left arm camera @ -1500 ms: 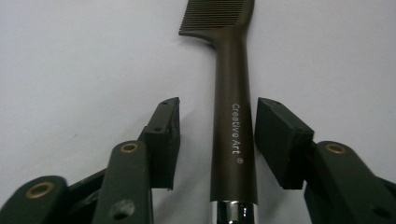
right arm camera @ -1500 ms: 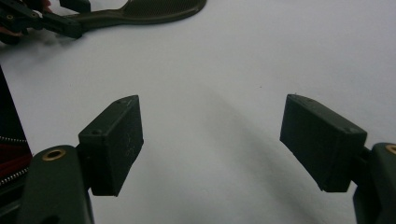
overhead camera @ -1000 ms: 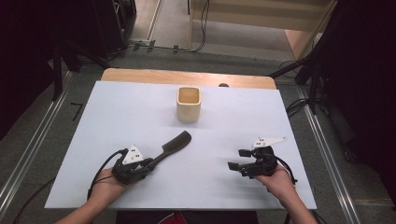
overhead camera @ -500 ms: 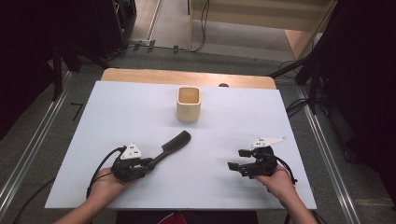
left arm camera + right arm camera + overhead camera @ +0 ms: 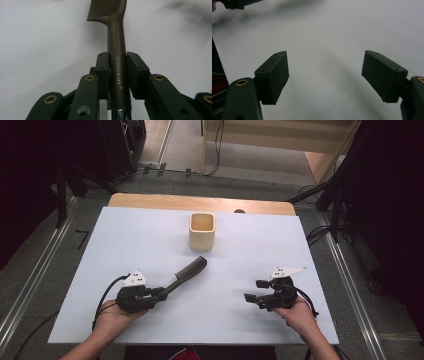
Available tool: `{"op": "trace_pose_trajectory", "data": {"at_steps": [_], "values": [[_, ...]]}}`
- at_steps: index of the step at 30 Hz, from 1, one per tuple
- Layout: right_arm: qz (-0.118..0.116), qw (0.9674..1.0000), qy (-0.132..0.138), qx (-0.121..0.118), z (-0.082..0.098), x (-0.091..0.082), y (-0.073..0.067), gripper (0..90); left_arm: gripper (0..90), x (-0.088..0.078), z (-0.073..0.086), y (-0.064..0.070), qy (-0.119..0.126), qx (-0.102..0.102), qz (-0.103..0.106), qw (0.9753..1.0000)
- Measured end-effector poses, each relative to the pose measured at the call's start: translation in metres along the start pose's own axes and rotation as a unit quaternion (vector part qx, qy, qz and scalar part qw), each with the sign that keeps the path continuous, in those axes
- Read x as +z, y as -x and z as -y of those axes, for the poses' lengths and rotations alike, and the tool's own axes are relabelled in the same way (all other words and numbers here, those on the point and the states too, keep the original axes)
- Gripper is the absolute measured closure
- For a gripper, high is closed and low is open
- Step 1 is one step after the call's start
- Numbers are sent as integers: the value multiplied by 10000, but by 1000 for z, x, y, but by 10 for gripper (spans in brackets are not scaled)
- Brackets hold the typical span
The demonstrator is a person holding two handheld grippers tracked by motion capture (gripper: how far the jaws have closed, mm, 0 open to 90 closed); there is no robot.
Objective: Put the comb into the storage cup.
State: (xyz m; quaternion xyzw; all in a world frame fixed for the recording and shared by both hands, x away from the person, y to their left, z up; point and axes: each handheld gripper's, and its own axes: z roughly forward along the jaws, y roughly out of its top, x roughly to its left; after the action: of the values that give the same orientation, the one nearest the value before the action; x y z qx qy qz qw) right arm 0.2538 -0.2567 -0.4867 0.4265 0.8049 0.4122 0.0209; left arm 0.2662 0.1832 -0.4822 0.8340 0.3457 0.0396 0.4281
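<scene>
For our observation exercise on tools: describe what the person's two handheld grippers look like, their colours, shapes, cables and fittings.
Both the left gripper and the right gripper are matt black, with two flat rectangular pads on linked bars and brass-coloured rivets at the joints. Each carries a pale three-cornered plate on top and trails a black cable toward the person. The forearms show no sleeves.

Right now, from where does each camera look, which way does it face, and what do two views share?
High view: above the near table edge, facing forward and down on the white table, the cup, both forearms and claws.
Left gripper view: on the left claw, facing along its jaws, shut on the comb.
Right gripper view: on the right claw, jaws open over bare table.
Shared: comb and left claw, in the high and left gripper views.
</scene>
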Motion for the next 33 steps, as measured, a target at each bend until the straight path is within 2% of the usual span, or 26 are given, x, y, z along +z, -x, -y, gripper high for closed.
{"op": "trace_pose_trajectory", "data": {"at_steps": [7, 12, 14, 22, 33], "values": [[-35, 10000, -5, -8, -1, 2, -2, 198, 738, -13, -6, 5, 349, 15, 109, 9993], [-104, 9999, -28, 13, -1, 3, -4, 197, 738, -15, -13, 10, 562, 55, 193, 9982], [-117, 9999, 5, 64, -2, 3, -3, 197, 738, -11, -16, 13, 535, 115, 223, 9983], [-162, 9990, 210, 356, -4, 0, -4, 197, 738, 4, -33, 21, 684, 58, 462, 9966], [-210, 9974, 420, 541, -10, -5, -11, 198, 737, 28, -54, 29, 783, -147, 699, 9944]]}}
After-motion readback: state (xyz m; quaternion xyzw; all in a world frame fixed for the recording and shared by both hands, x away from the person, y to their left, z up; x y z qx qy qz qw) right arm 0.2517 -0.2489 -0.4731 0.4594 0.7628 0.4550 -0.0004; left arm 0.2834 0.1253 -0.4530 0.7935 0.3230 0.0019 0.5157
